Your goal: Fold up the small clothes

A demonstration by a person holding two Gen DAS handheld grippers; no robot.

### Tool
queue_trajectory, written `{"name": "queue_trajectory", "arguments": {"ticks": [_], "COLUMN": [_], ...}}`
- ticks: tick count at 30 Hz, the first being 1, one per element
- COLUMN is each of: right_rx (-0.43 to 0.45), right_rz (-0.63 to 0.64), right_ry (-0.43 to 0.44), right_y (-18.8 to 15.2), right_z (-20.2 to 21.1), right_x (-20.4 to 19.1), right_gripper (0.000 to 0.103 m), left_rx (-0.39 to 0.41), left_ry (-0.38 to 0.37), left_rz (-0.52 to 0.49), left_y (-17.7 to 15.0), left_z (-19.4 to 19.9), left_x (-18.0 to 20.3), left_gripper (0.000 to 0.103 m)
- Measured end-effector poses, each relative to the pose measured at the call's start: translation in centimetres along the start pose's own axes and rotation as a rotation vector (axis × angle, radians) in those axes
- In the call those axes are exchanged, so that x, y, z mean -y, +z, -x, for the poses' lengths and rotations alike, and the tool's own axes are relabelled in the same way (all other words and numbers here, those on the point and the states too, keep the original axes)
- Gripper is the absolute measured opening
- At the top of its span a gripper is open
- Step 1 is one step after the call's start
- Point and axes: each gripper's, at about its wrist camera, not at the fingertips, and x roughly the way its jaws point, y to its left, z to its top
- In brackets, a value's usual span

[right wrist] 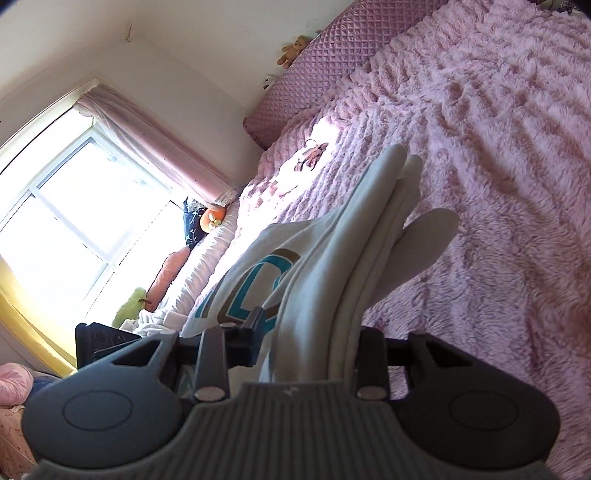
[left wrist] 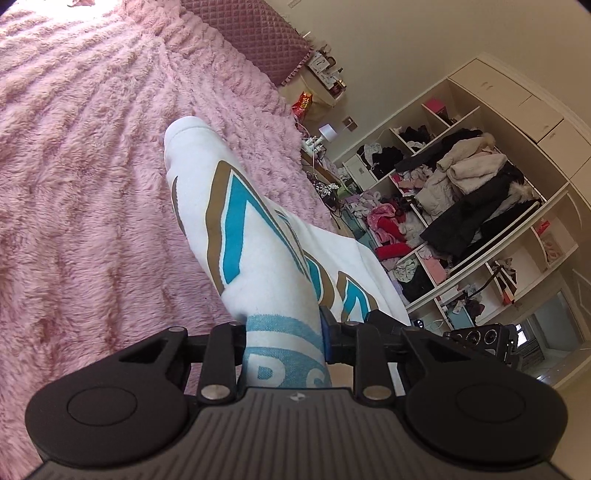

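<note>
Left gripper [left wrist: 284, 336]: jaws drawn in narrow, clamped on a bunched edge of the white garment [left wrist: 236, 221]. Cloth fills the gap between the fingers; blue pad [left wrist: 327, 339] is pressed against it on the 3 o'clock side.

From my left camera the garment runs from the jaws up toward 11 o'clock, hanging off the pink fuzzy blanket [left wrist: 81, 177], teal and brown print facing the lens. Its far end sits above the blanket; can't tell if it touches. A second fold trails toward 3 o'clock, to my other gripper, whose black body shows at about 3 o'clock.

Right gripper [right wrist: 295, 343]: also part-closed and gripping the same white garment [right wrist: 332, 240]. Several stacked layers pass between the fingers. From here the cloth rises toward 1 o'clock, with two rounded ends sticking up over the pink fuzzy blanket [right wrist: 498, 166]. Teal-brown print is visible at 10 o'clock of the jaws.

Garment is stretched between both grippers, lifted over the bed.

Background: quilted headboard [left wrist: 251, 33] at 12 o'clock in the left view, open wardrobe shelves [left wrist: 461, 192] stuffed with clothes at 3 o'clock. Right view: window [right wrist: 74, 206] with pink curtain [right wrist: 155, 147] at 9 o'clock, small teddy bear [right wrist: 293, 50] on the headboard at 12 o'clock.
</note>
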Motion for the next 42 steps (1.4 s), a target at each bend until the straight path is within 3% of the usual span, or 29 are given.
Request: {"name": "queue_trajectory", "arguments": {"ticks": [5, 10, 15, 19, 21, 25, 30, 32, 36, 42], "right_rx": [-0.029, -0.073, -0.133, -0.164, -0.156, -0.167, -0.162, -0.095, -0.007, -0.076], "right_rz": [0.024, 0.034, 0.013, -0.020, -0.046, -0.064, 0.048, 0.138, 0.235, 0.212], "right_ry": [0.037, -0.003, -0.110, -0.185, -0.179, -0.157, -0.196, -0.231, -0.182, -0.190], "right_y": [-3.8, -7.5, -10.5, -12.8, -13.3, -13.2, -11.0, -9.8, -7.7, -6.9], "right_z": [-1.1, -3.2, -5.6, -7.1, -7.2, -6.7, -3.9, -3.1, -4.4, -9.8], "right_x": [-4.1, -4.8, -1.8, 2.1, 3.6, 5.0, 3.5, 1.9, -0.5, 0.8], "right_gripper": [0.031, 0.029, 0.026, 0.026, 0.034, 0.039, 0.039, 0.038, 0.038, 0.038], "left_rx": [0.015, 0.027, 0.011, -0.027, -0.011, -0.008, 0.024, 0.086, 0.141, 0.092], "left_ry": [0.029, 0.039, 0.038, 0.084, 0.062, 0.070, 0.189, 0.165, 0.127, 0.198], "left_rz": [0.007, 0.023, 0.070, 0.091, 0.141, 0.155, -0.027, -0.061, -0.084, -0.004], "left_y": [-1.4, -3.8, -6.4, -8.7, -9.1, -8.3, -5.7, -4.3, -1.6, -0.4], "left_z": [4.1, 5.2, 3.2, 0.7, 0.8, 2.4, 6.4, 7.1, 4.8, -1.2], "left_x": [-0.9, -4.1, -9.6, -13.1, -14.7, -15.2, -11.8, -10.3, -8.9, -12.5], "left_gripper": [0.029, 0.029, 0.029, 0.032, 0.039, 0.044, 0.045, 0.045, 0.049, 0.049]}}
